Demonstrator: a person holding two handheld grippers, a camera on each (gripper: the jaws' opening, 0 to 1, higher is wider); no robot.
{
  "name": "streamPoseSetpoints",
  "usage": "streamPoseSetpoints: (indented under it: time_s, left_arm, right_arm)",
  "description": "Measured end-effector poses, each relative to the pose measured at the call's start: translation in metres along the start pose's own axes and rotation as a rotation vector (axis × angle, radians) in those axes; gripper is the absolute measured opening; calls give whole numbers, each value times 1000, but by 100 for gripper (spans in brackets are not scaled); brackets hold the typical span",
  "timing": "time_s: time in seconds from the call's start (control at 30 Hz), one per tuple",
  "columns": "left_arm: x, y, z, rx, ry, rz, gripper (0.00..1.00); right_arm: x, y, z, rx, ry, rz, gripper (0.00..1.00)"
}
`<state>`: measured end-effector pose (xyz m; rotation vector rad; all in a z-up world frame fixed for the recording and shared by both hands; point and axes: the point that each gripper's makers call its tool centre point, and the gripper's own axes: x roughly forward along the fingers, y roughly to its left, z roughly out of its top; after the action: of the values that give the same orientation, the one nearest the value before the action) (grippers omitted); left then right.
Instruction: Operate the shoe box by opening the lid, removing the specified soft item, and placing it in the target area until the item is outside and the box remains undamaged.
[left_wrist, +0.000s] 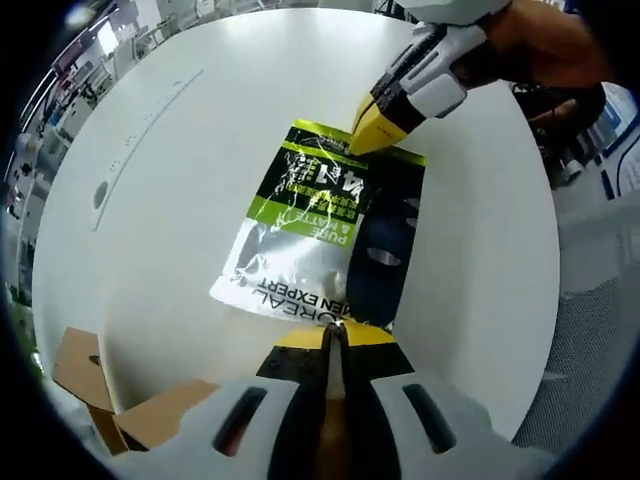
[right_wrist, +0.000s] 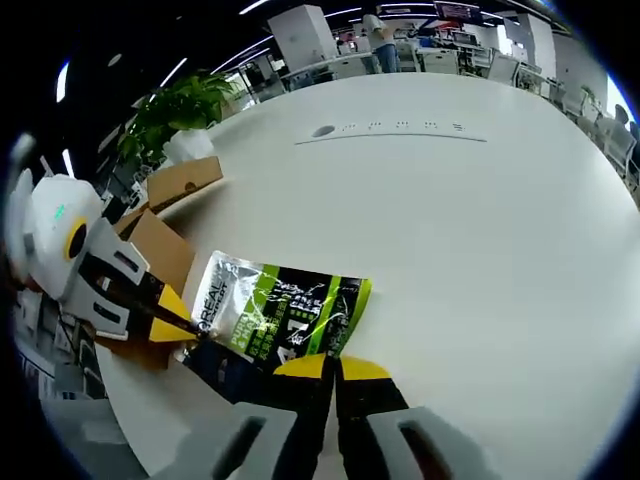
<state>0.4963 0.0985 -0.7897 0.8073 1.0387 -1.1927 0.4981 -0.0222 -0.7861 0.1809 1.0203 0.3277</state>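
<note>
In the left gripper view the left claw (left_wrist: 335, 338) has its yellow-tipped jaws pressed together on the near edge of a green, black and silver packet (left_wrist: 322, 232). At the packet's far edge the right claw (left_wrist: 372, 130) pinches the opposite end, with a person's hand (left_wrist: 545, 45) behind it. In the right gripper view the right claw (right_wrist: 332, 368) is likewise clamped on the packet (right_wrist: 285, 312), and the left claw (right_wrist: 172, 322) grips the other end from the left. The packet is stretched between the two claws over the white round worktop (left_wrist: 160, 190), outside the cardboard box (right_wrist: 160, 225), which sits open at the worktop's edge with its flaps (left_wrist: 90, 375) spread. A potted plant (right_wrist: 180, 110) stands beyond the box. Farther back the room holds desks, chairs, white cabinets and strip lights on a dark ceiling.
</note>
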Motion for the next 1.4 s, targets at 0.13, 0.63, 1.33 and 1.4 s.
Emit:
streamPoseSetpoints:
  time_s: [0.13, 0.63, 1.33, 1.4]
  left_arm:
    - [-1, -1, 0, -3, 0, 0, 5]
    - [-14, -1, 2, -29, -21, 13, 13]
    - [-81, -6, 7, -286, -282, 29, 21]
    - [-84, -11, 4, -291, -301, 25, 25]
  right_arm:
    - [-1, -2, 0, 2, 1, -4, 0]
    - [-6, -3, -4, -6, 10, -16, 5]
    - [-57, 32, 24, 36, -224, 22, 27]
    - [-63, 37, 20, 50, -229, 26, 29]
